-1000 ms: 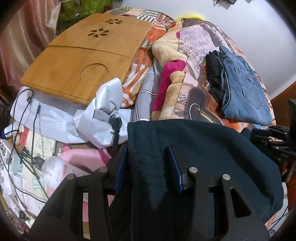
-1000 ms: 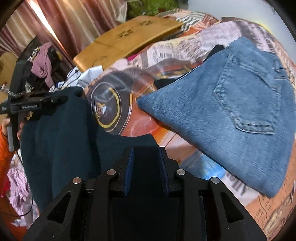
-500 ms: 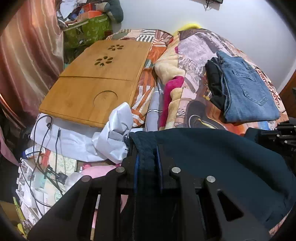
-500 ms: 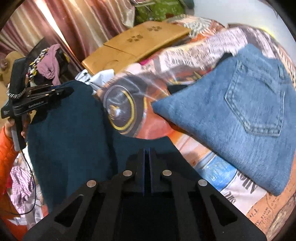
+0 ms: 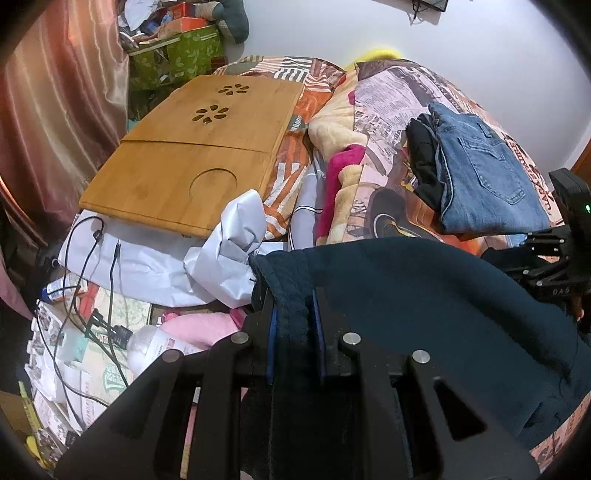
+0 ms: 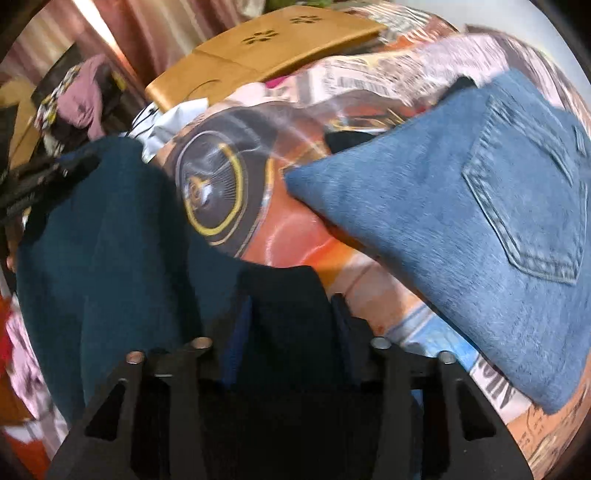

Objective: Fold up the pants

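Dark teal knit pants (image 5: 424, 302) hang stretched between two black two-finger grippers above the edge of a bed. The left gripper (image 5: 293, 325) points steeply down and its blue-padded fingers (image 5: 270, 332) are clamped on a bunched hem or band at the cloth's left corner; the fabric fills the narrow gap between the pads. The right gripper (image 6: 291, 325) also points steeply down. Its jaws have just been opening, and a dark fold of the same pants sits between its fingers (image 6: 341, 325); whether the pads press on it I cannot tell, as that view is blurred. In the left wrist view the right gripper shows at the far right edge, at the other end of the cloth; in the right wrist view the left gripper appears at the left edge.

Beyond the pants lies a quilt printed with newspaper text and an orange car (image 6: 258, 192). On it rests a folded pair of blue denim jeans (image 6: 461, 221), back pocket up, on top of a black folded garment (image 5: 424, 162). Further left a light bamboo lap desk with flower-shaped cutouts (image 5: 199, 155) lies on the bed, its near edge over crumpled white sheeting (image 5: 229, 254). Black cables (image 5: 85, 280), a clear plastic bottle (image 5: 155, 347) and papers clutter the space beside the bed. Reddish-brown curtains (image 5: 55, 110) hang at left, and a plain white wall (image 5: 332, 29) stands behind the bed.
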`<state>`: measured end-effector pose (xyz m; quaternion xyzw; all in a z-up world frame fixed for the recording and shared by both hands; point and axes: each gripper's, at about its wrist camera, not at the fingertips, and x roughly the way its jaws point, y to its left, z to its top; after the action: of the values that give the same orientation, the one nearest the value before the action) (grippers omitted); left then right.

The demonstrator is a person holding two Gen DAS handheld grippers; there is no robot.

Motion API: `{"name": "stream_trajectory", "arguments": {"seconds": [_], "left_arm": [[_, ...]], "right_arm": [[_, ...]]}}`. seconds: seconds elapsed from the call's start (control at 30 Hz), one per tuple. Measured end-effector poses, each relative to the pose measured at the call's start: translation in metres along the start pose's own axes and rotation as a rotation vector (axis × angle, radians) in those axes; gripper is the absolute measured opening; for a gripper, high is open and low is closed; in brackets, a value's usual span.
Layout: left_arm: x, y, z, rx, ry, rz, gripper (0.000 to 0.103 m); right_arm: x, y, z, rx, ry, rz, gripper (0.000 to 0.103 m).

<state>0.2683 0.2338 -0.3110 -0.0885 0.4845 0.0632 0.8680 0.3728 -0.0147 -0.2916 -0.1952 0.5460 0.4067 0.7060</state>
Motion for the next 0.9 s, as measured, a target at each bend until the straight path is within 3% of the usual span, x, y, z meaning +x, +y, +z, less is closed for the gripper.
{"name": "stream_trajectory", "arguments": {"seconds": [0.2, 0.33, 0.57, 0.73, 0.9], "left_arm": [[-0.002, 0.003, -0.006, -0.029, -0.014, 0.009, 0.016], [-0.019, 0.000, -0.002, -0.011, -0.057, 0.039, 0.015], [-0.043, -0.001, 0.016, -0.001, -0.142, 0.075, 0.015], [-0.024, -0.002, 0.039, -0.011, -0.126, 0.084, 0.015], [0.021, -0.014, 0.055, 0.010, -0.023, 0.072, 0.015]], "right_arm": [[-0.020, 0.013, -0.010, -0.014, -0.125, -0.047, 0.020], [-0.034, 0.030, -0.012, -0.090, -0.216, -0.158, 0.018], [-0.061, 0.018, -0.001, -0.053, -0.339, -0.218, 0.017], [-0.054, -0.013, 0.009, 0.036, -0.321, -0.223, 0.017], [-0.027, -0.029, 0.009, 0.113, -0.224, -0.188, 0.022]]}}
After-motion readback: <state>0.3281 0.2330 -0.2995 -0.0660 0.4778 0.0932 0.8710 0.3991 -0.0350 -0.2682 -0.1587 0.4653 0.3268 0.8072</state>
